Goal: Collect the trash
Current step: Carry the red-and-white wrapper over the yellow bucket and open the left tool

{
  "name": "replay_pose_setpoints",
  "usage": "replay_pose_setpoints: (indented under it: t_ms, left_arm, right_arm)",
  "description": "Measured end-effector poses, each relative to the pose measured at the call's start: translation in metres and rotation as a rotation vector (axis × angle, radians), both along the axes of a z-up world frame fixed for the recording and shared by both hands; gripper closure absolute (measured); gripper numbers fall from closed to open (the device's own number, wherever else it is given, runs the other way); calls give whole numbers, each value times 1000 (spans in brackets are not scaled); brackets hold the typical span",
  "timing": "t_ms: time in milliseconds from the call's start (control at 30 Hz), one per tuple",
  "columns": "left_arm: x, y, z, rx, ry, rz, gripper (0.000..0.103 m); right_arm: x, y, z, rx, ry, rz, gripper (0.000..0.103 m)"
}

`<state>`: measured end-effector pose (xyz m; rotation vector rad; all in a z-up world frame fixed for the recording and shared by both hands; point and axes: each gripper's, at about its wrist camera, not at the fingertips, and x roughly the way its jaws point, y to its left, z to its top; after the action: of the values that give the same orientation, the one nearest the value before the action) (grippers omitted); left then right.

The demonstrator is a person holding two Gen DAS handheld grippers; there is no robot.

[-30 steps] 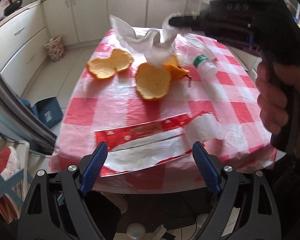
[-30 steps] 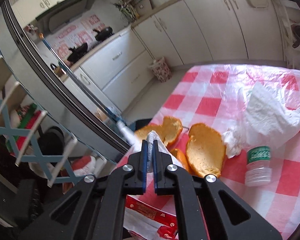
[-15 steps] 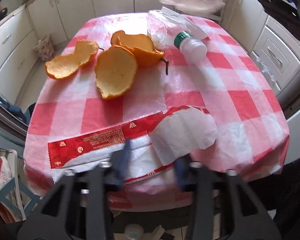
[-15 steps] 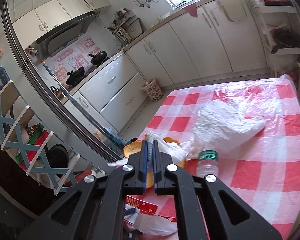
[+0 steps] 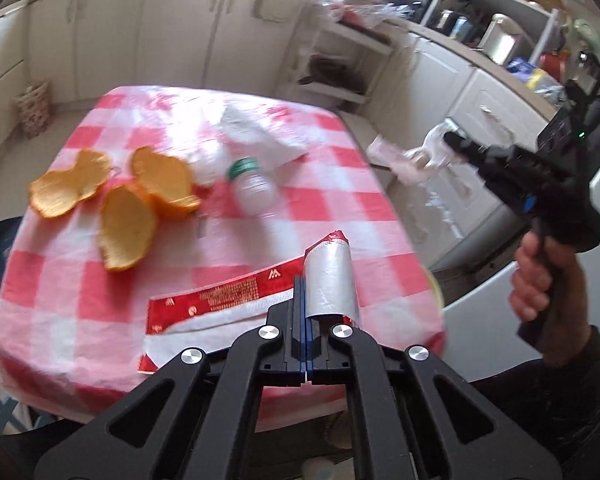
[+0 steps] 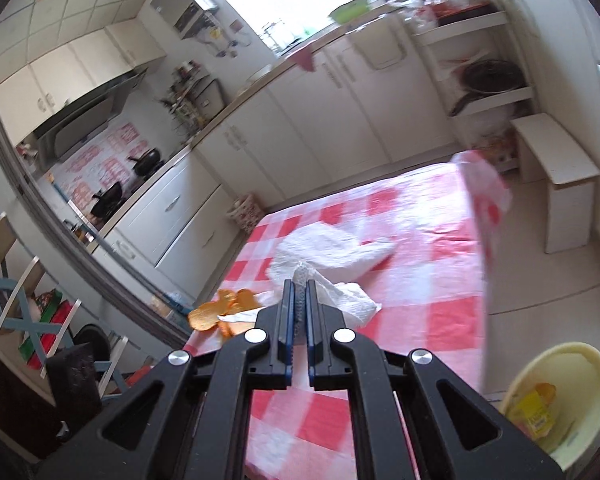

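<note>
A red-and-white snack wrapper (image 5: 220,294) lies at the near edge of the checked table (image 5: 260,240). My left gripper (image 5: 303,280) is shut on its right end, and the silver inside curls up beside the jaws. Three orange peels (image 5: 128,228) and a small green-capped bottle (image 5: 252,188) lie further back, with a white bag (image 5: 260,132) behind them. My right gripper (image 6: 299,280) is shut on a crumpled white tissue (image 6: 348,296). In the left wrist view that right gripper (image 5: 448,138) hangs off the table's right side with the tissue (image 5: 404,158) dangling.
A pale yellow bin (image 6: 560,364) with yellow trash inside stands on the floor at the table's right corner. A person's hand (image 5: 540,280) holds the right gripper's handle. White kitchen cabinets (image 5: 140,40) ring the room, and a white stool (image 6: 556,168) stands beyond the table.
My left gripper went from wide open to shut on the wrapper's right end and lifted it. The right gripper carried the tissue from above the peels to beyond the table's right edge.
</note>
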<state>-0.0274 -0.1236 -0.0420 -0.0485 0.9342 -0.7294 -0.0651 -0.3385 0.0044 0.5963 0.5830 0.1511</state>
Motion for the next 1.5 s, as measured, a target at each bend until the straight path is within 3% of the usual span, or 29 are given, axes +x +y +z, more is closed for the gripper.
replay_pose_setpoints:
  t_ms: [200, 367, 567, 600, 633, 700, 833, 967, 1100, 1233, 1400, 1500]
  left_arm:
    - [-19, -62, 28, -105, 9, -134, 103]
    - [-29, -123, 44, -173, 26, -225, 103]
    - [-37, -187, 59, -233, 48, -285, 103]
    - [-37, -197, 59, -242, 57, -289, 103]
    - [-36, -204, 59, -247, 65, -293, 103]
    - [-35, -222, 57, -256, 86, -299, 103]
    - [-31, -250, 37, -247, 132, -298, 102]
    - [-23, -271, -9, -205, 219, -265, 102]
    - [-24, -305, -62, -111, 275, -244, 102]
    - [-31, -338, -107, -27, 322, -233, 103]
    - [-39, -363, -145, 79, 361, -218, 102]
    - [-38, -364, -164, 135, 400, -210, 84]
  right_arm:
    - [-46, -64, -22, -18, 92, -181, 97]
    - [-61, -105, -77, 2, 299, -302, 97]
    - [-61, -130, -133, 49, 507, -348, 94]
    - [-64, -135, -141, 59, 534, -367, 89]
    - [-67, -140, -144, 75, 547, -391, 67]
    - [-76, -149, -143, 93, 530, -443, 53]
    - [-95, -158, -106, 73, 407, -535, 48]
    - [-120, -160, -45, -21, 199, -650, 37]
    - [-136, -154, 0, -96, 29, -668, 30]
    - [-133, -146, 16, -182, -11, -633, 26]
    - [-126, -149, 18, -151, -17, -594, 27]
    - [-121, -148, 20, -133, -23, -583, 27]
